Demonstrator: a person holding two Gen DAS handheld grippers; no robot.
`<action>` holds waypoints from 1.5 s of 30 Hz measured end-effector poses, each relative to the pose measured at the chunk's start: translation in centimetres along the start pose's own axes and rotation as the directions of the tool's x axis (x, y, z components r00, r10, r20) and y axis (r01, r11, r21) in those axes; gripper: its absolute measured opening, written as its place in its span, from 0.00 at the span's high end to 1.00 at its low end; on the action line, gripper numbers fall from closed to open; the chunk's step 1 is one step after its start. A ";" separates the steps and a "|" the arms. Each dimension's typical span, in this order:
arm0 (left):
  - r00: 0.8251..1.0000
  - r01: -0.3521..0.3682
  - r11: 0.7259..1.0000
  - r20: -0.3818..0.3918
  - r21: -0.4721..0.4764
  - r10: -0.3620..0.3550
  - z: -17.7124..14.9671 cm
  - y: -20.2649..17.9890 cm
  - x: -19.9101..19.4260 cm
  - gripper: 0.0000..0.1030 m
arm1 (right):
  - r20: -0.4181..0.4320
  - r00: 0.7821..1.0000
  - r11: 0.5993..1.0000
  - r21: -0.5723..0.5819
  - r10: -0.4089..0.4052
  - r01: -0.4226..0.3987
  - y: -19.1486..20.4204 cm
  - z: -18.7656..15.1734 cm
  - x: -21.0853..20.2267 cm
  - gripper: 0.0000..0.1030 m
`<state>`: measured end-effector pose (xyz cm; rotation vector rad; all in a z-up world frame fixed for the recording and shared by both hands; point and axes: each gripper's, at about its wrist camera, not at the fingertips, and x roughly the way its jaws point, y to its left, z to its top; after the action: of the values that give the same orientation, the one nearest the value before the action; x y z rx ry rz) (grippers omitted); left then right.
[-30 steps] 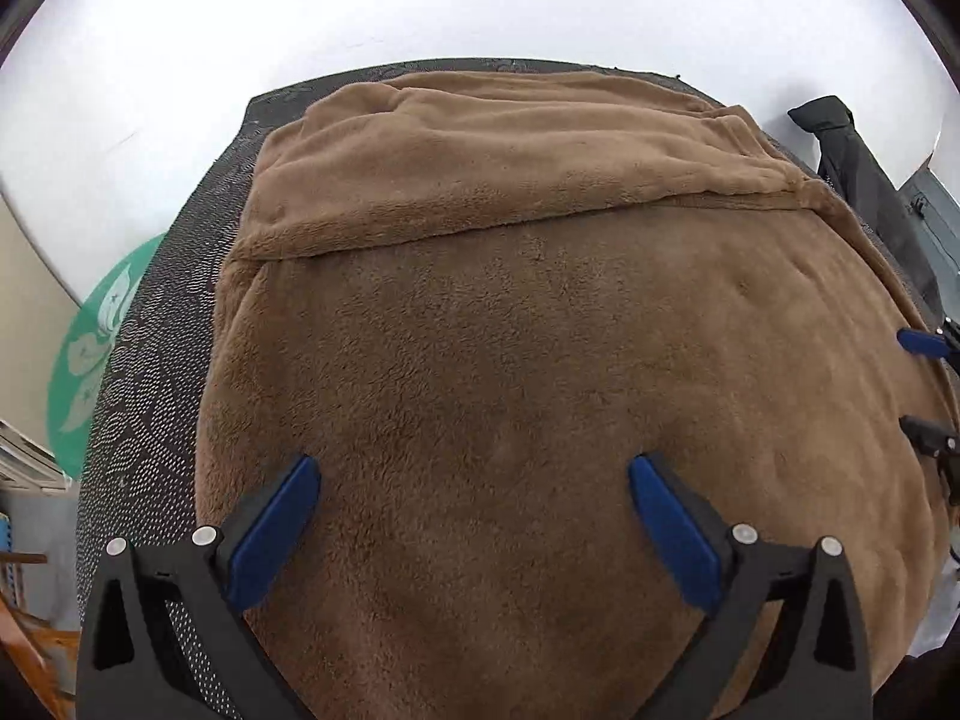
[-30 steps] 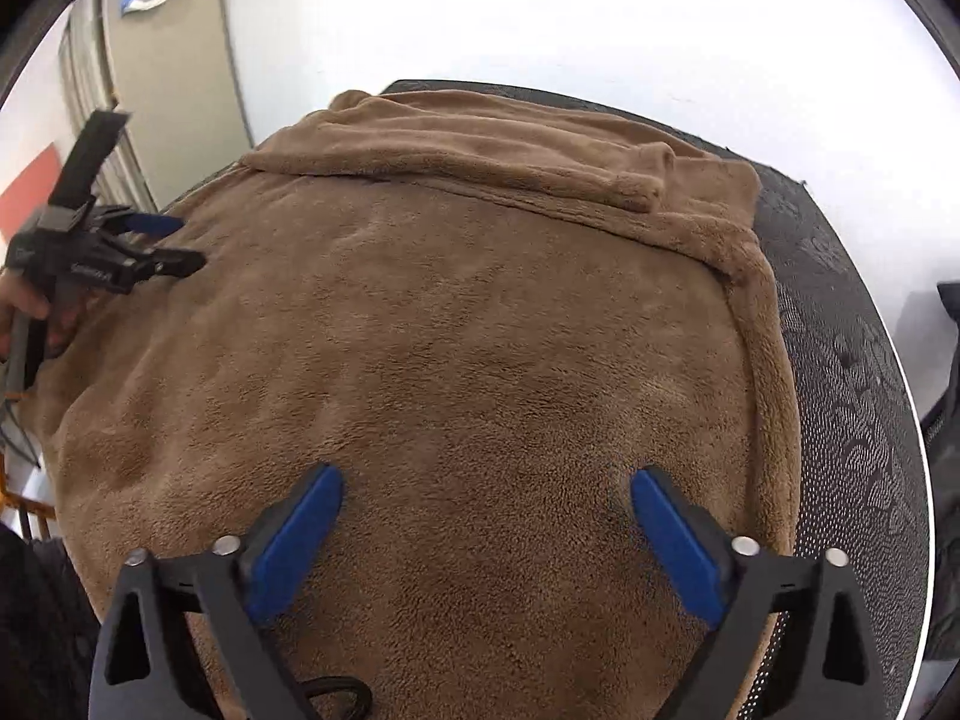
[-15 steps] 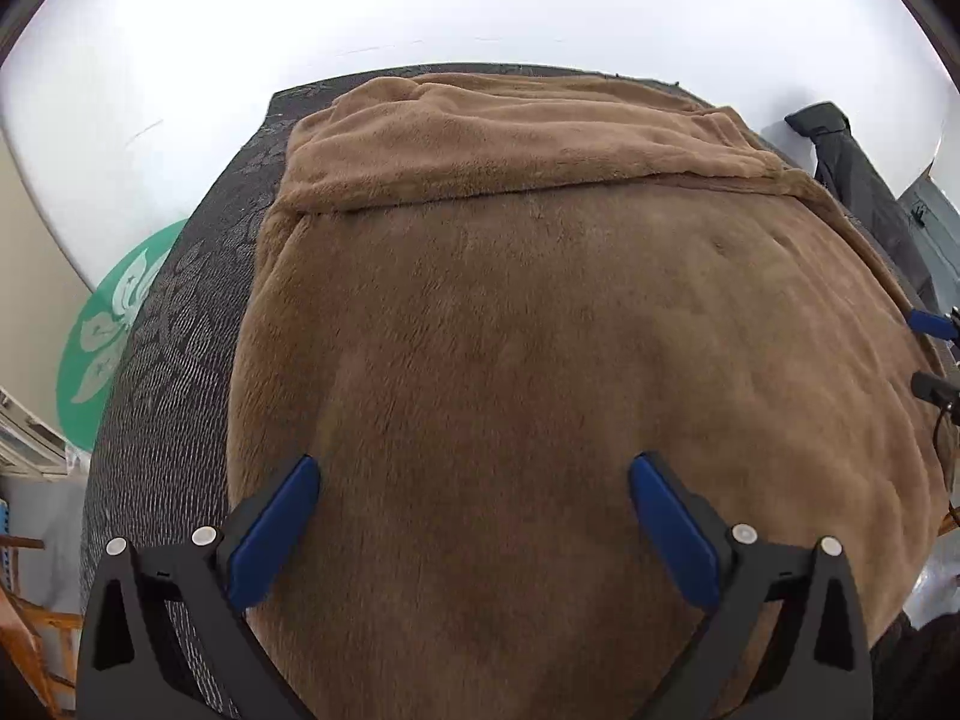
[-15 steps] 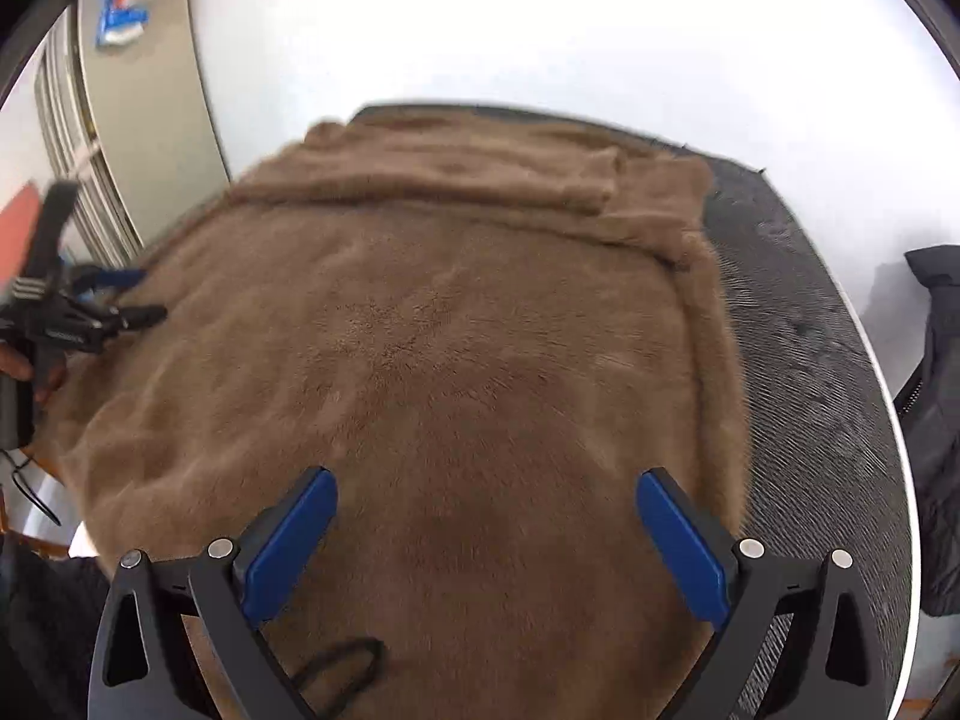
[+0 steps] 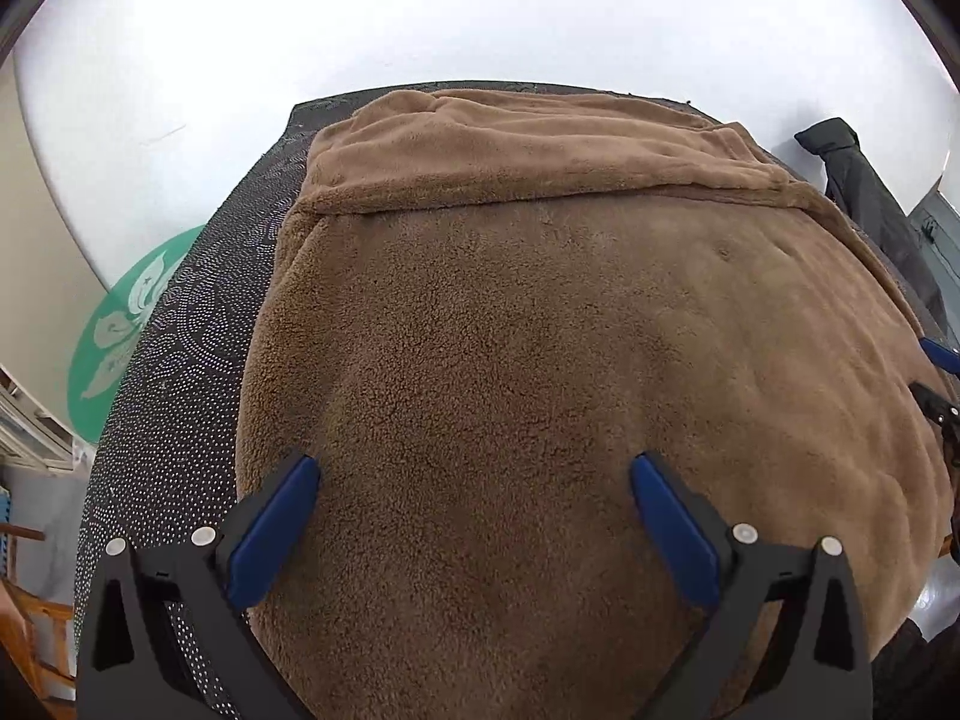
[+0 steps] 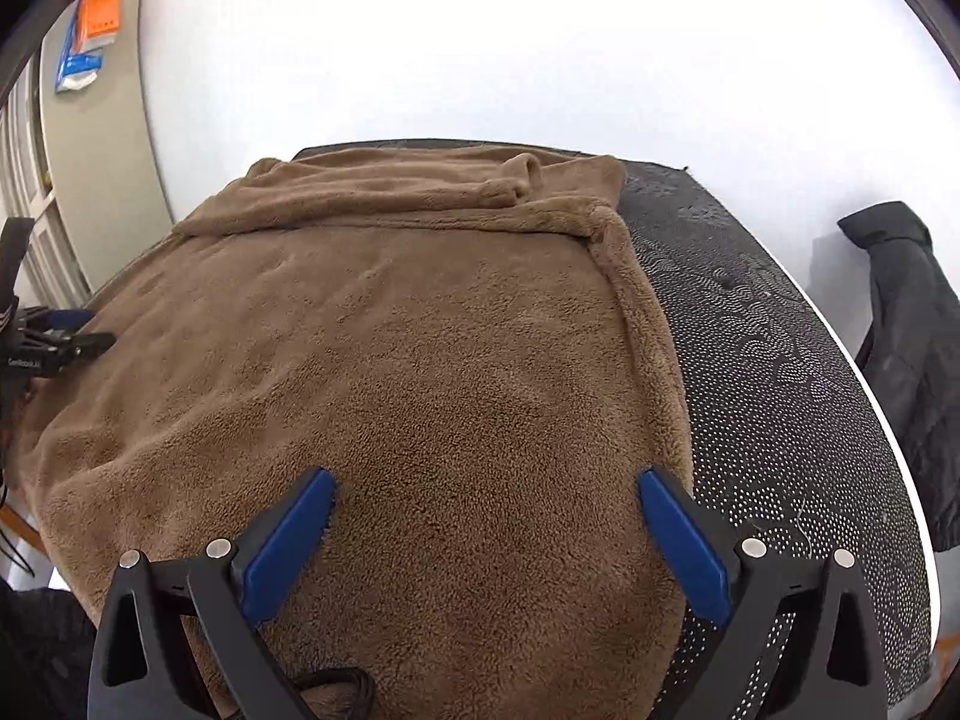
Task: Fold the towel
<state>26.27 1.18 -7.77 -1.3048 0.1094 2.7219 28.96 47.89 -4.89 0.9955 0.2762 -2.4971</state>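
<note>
Towel (image 5: pixel 540 360) of brown fleece lies spread over most of the dark dotted tabletop (image 5: pixel 180 372), with its far edge turned back toward the near side in a loose band (image 5: pixel 510 162). The left tool (image 5: pixel 474 516) hovers over the towel's near left part, angled down and forward, its blue-padded fingers (image 5: pixel 273 531) spread wide and holding nothing; the left finger hangs about over the towel's left border. The right tool (image 6: pixel 486 531) takes the same pose over the near right part, jaws wide and empty, its right finger (image 6: pixel 681 543) close to the towel's right hem, beside bare tabletop (image 6: pixel 780 420).

In the right wrist view the left tool (image 6: pixel 66 336) shows at the far left edge, over the towel's left side; white lettering on its black body is too small to read. A dark jacket (image 6: pixel 912 360) hangs to the right against the white wall. A green round sign with a white flower emblem (image 5: pixel 120 330) sits beyond the tabletop's left edge. An orange and blue notice (image 6: pixel 90 36) on a cabinet at far left cannot be read.
</note>
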 end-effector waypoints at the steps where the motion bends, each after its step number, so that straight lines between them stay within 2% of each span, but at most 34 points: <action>1: 1.000 -0.003 1.000 0.003 -0.003 0.003 -0.1 0.0 -0.1 0.00 | -0.003 1.000 1.000 0.000 -0.003 0.003 0.0 0.0 0.0 0.00; 8: 1.000 -0.014 1.000 -0.014 -0.021 0.013 0.2 -0.2 -0.1 0.00 | -0.019 1.000 1.000 0.014 -0.024 0.024 0.2 0.3 0.3 0.00; 11: 0.999 -0.019 0.999 -0.037 -0.042 0.017 1.0 -0.5 -0.2 0.00 | -0.053 0.998 0.999 0.032 -0.018 0.020 0.1 0.8 0.4 0.00; 13: 1.000 0.003 0.999 -0.019 -0.050 -0.004 1.5 -0.7 -1.0 0.00 | -0.078 0.997 0.998 0.061 -0.002 0.007 -0.1 1.4 0.3 0.01; 17: 0.999 0.027 0.999 0.022 -0.029 -0.027 1.8 -1.0 -2.6 0.00 | -0.007 0.997 0.989 0.130 0.078 -0.076 -1.8 2.2 -2.1 0.01; 20: 1.000 -0.005 1.000 0.012 -0.002 0.005 0.7 -0.4 -3.1 0.00 | 0.009 0.999 0.992 0.117 0.044 -0.045 -3.3 1.3 -3.6 0.01; 25: 1.000 0.026 0.997 -0.002 -0.073 -0.026 -1.8 1.7 -4.6 0.00 | -0.014 1.000 0.993 0.121 0.012 -0.010 -4.8 -1.3 -4.8 0.01; 29: 0.998 0.056 0.986 0.001 -0.156 -0.056 -3.9 3.2 -6.1 0.00 | -0.022 0.998 0.987 0.153 0.055 -0.051 -5.1 -3.2 -5.5 0.01; 33: 0.997 0.072 0.980 -0.007 -0.186 -0.075 -5.3 3.6 -7.1 0.00 | -0.039 0.996 0.987 0.137 0.083 -0.077 -4.2 -4.7 -6.4 0.01; 39: 0.994 0.104 0.984 -0.013 -0.143 -0.107 -7.2 2.7 -8.3 0.00 | -0.074 0.994 0.993 0.099 0.076 -0.069 -2.5 -6.0 -7.4 0.01; 45: 0.987 0.154 0.981 -0.017 -0.115 -0.157 -9.0 1.9 -9.6 0.00 | -0.101 0.978 0.968 0.192 0.183 -0.162 -2.7 -7.2 -7.1 0.03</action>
<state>38.88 -2.47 -5.92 -1.3168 -0.1416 2.6137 36.64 55.00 -5.04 1.1889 -0.0061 -2.3403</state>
